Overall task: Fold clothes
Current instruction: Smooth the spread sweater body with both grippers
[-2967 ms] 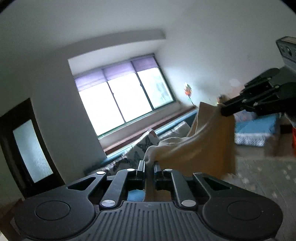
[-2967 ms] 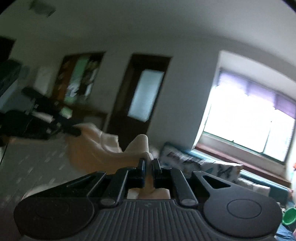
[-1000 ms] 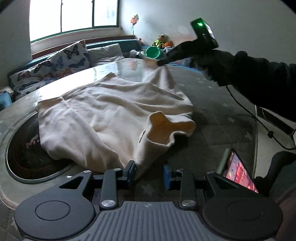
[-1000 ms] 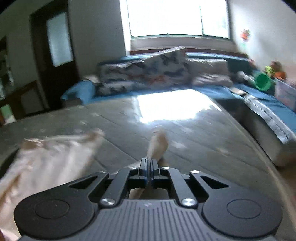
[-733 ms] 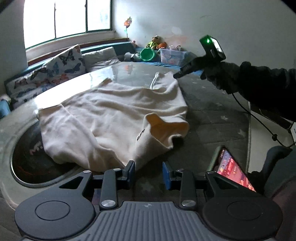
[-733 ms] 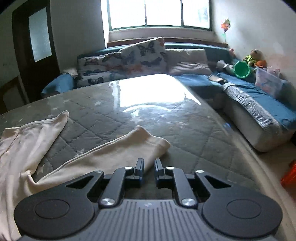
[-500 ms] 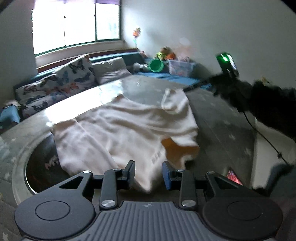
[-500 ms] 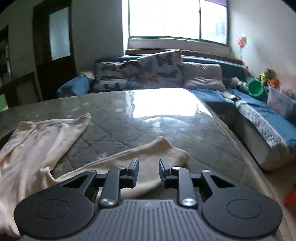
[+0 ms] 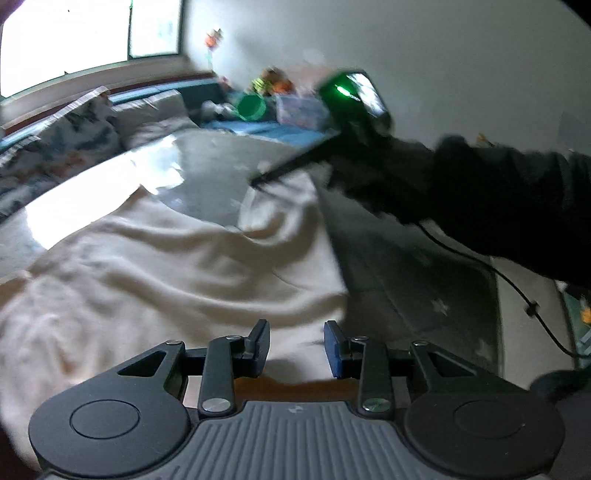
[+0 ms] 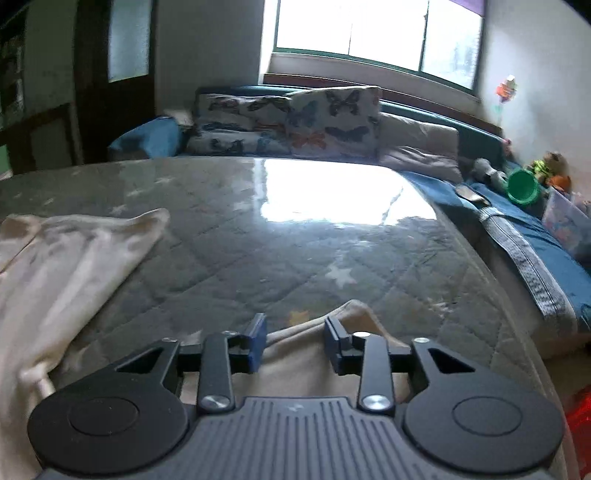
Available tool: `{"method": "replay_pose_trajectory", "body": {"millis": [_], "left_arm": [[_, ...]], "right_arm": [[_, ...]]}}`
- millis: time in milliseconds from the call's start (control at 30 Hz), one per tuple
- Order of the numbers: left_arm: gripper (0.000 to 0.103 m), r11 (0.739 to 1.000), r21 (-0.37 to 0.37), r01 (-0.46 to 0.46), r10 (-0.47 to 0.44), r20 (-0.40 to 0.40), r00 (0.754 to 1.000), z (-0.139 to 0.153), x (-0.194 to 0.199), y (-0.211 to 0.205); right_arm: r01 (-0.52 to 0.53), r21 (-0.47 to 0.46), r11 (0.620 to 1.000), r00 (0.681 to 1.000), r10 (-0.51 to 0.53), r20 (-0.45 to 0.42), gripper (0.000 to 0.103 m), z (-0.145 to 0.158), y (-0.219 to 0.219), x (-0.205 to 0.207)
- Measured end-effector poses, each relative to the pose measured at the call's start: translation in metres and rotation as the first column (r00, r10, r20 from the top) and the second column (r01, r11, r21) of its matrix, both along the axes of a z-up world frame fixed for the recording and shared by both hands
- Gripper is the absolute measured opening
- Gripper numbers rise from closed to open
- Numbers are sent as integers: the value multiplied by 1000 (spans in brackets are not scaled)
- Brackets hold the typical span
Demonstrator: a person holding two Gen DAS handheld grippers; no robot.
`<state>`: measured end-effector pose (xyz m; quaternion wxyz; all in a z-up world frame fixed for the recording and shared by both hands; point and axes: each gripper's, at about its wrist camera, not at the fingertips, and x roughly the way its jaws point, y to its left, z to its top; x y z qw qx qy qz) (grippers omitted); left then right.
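Both claws are spread wide with nothing pinched in either. The left gripper (image 9: 296, 345) sits right over the near edge of the cream garment (image 9: 177, 266), which lies rumpled across the grey quilted table cover (image 9: 413, 280), cloth showing in the gap between the fingers but not clamped. Past that, the right gripper (image 9: 258, 181) reaches in from the right side, held by a hand in a dark sleeve (image 9: 509, 206), its tip close to a raised corner of the fabric; it's blurry, so I can't tell if it touches. A black cable (image 9: 517, 291) trails off the sleeve. From the right wrist cam, the right gripper (image 10: 294, 341) hangs over a fold of the same cloth, and another stretch of the garment (image 10: 62, 266) lies off to the left, with bare cover (image 10: 295, 236) in between. Farther back there's a shiny glare patch on the tabletop, then butterfly-print pillows (image 10: 288, 122) on a blue couch (image 10: 524, 236), a green bucket (image 10: 522, 185) with toys, and the bright window (image 10: 373, 27).
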<state>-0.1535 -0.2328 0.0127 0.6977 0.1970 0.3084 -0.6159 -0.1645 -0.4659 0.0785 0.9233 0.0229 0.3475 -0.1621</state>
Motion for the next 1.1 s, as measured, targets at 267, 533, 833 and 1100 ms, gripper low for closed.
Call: {"method": "replay_pose_trajectory", "body": {"millis": [267,533,833,1100], "left_arm": [[44,996,0,93,-93,-20,995,-6,-22,6],[45,996,-91,1,2,35,999,22,-7,22],[47,860,-62,-507,507,217,834,34,93,34],[44,766,1,-643,626,223,747,11,166,4]], "right_arm": [[61,-28,998,998,-61,1,36,2,-7,-3],[-78,-25,997,995,80,64,42,16,35,-48],[-240,1,971,968,239,82,53,17,88,-69],[-292,-16,956,954,292,67,53,13,108,-75]]}}
